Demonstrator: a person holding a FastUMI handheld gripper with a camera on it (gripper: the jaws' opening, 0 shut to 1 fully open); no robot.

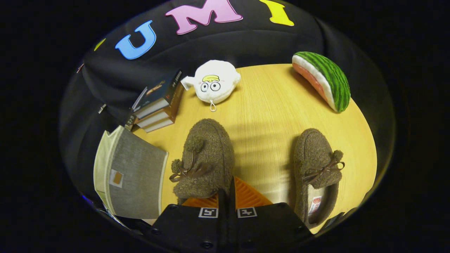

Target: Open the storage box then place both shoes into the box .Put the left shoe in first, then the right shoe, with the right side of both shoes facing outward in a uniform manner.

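Two brown fuzzy slippers with bows and pompoms are on the round yellow table (267, 102). One slipper (207, 154) is right at my fingers, toe pointing away. My gripper (228, 188) is shut on its heel rim, which shows as a thin dark strip pinched between the two pads. The other slipper (316, 165) lies flat on the table to the right of my fingers, toe pointing away and opening toward me. The grey fabric storage box (132, 175), with a cream edge and a small label, stands left of the held slipper. I cannot tell whether it is open.
A stack of books (158, 105) lies beyond the box at the table's far left. A white plush toy (214, 82) sits at the far edge, and a plush watermelon slice (323, 79) lies at the far right. Bare tabletop lies between the two slippers.
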